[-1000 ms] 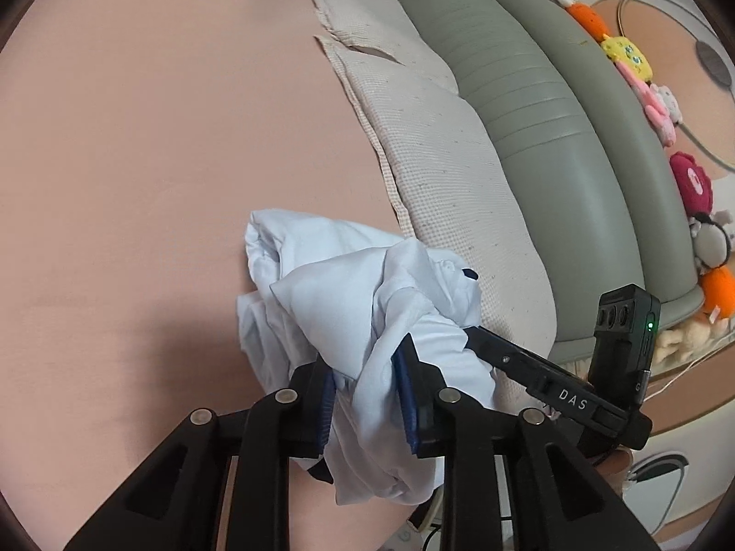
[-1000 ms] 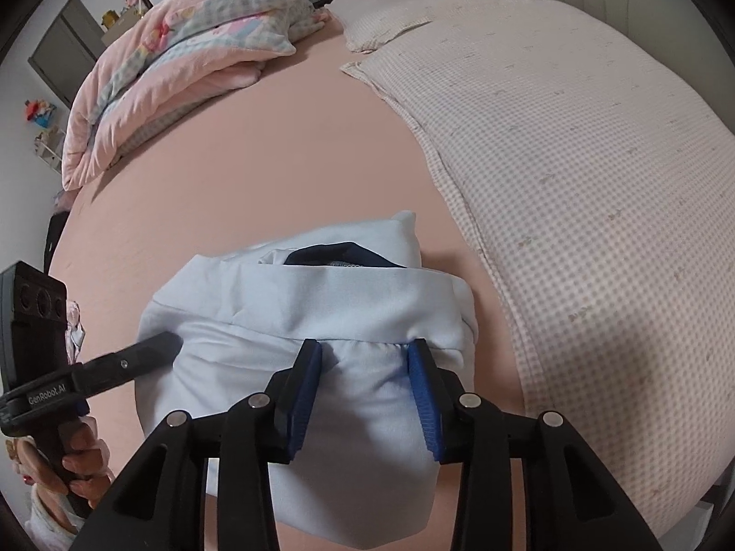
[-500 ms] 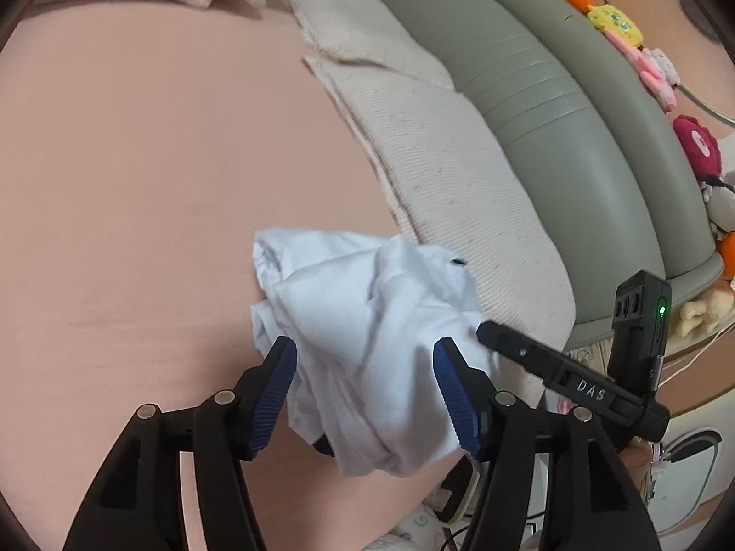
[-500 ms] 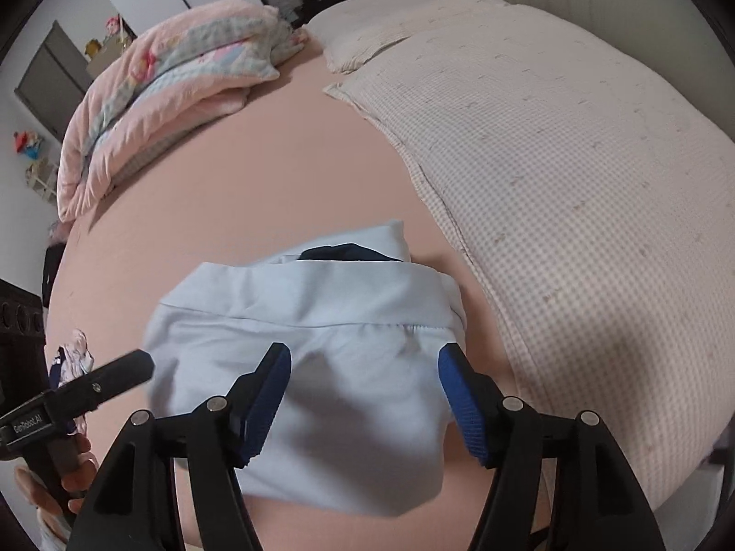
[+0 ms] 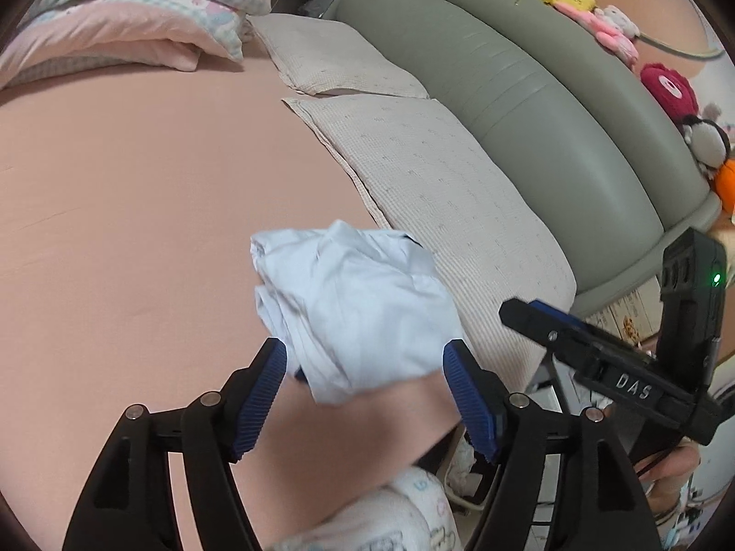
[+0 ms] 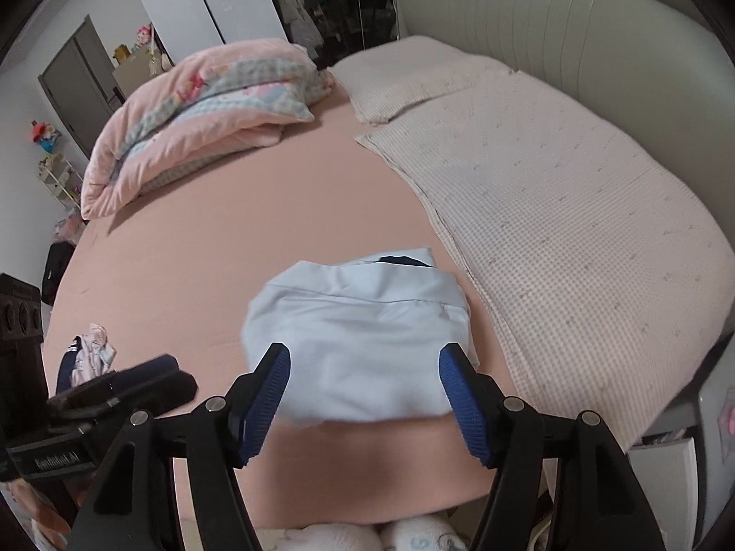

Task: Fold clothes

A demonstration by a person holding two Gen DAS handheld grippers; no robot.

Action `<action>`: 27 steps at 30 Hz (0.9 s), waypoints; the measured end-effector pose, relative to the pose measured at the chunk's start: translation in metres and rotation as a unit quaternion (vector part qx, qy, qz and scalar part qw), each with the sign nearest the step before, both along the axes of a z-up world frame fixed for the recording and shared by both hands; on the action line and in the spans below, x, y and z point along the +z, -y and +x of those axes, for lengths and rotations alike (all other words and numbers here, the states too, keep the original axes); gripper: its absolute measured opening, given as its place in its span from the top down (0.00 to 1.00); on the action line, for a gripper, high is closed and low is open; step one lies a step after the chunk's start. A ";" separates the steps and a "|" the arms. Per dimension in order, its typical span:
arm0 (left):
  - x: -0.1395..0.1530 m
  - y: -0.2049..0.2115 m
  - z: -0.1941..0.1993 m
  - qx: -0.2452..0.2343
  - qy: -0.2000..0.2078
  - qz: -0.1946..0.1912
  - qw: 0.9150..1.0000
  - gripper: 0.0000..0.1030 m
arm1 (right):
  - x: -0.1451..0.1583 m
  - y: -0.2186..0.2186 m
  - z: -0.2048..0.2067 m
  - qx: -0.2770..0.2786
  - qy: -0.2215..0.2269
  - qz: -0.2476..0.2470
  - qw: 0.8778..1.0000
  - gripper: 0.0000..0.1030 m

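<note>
A pale blue garment (image 5: 353,317) is seen lying bunched and folded on the pink bed sheet (image 5: 138,211), just beside the nearer checked pillow (image 5: 441,188); a dark navy piece shows at its far edge in the right wrist view (image 6: 399,261); a crease runs across the garment's upper layer there.

The left claw (image 5: 365,395) is held above the near edge of the garment with its blue pads (image 5: 259,402) spread wide; its jaws have just been opening, and nothing is pressed between them, though the cloth appears in the gap below; the right claw (image 6: 363,402) is likewise held apart over the garment's near edge, its jaws also just opened, with no cloth gripped by its ribbed pads (image 6: 464,408).

Each claw can be seen from the other's camera, the right one at the right of the left wrist view (image 5: 611,367), carried by a hand (image 5: 675,473).

A folded pink quilt (image 6: 197,110) is set at the far side of the bed; a second pillow (image 5: 335,59) lies behind the first, against a grey-green padded headboard (image 5: 528,92); plush toys (image 5: 592,14) are lined along its top; a small crumpled bundle of cloth (image 6: 89,353) is seen at the bed's left edge in the right wrist view.
</note>
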State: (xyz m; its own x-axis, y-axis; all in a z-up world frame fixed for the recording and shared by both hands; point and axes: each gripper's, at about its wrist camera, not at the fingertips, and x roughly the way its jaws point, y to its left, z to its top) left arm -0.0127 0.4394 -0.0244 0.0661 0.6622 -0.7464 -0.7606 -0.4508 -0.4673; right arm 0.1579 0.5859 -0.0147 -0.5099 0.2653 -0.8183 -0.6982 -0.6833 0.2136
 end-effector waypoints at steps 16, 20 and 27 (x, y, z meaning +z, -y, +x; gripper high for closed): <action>0.065 0.068 0.066 0.025 -0.108 0.001 0.994 0.19 | 0.077 0.093 0.047 -0.031 0.017 0.064 0.997 0.31; 0.082 0.086 0.080 0.022 -0.143 -0.002 0.989 0.19 | 0.095 0.121 0.061 -0.043 0.018 0.080 0.996 0.31; 0.098 0.118 0.092 0.005 -0.149 -0.010 0.989 0.19 | 0.127 0.171 0.082 -0.054 -0.001 0.117 0.992 0.31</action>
State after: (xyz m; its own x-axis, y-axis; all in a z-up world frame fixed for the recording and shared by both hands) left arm 0.0797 0.3216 0.0739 -0.1657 0.6459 -0.7452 -0.8588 -0.4660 -0.2130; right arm 0.2404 0.4153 0.1127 -0.4694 0.5007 -0.7273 -0.7695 -0.6360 0.0587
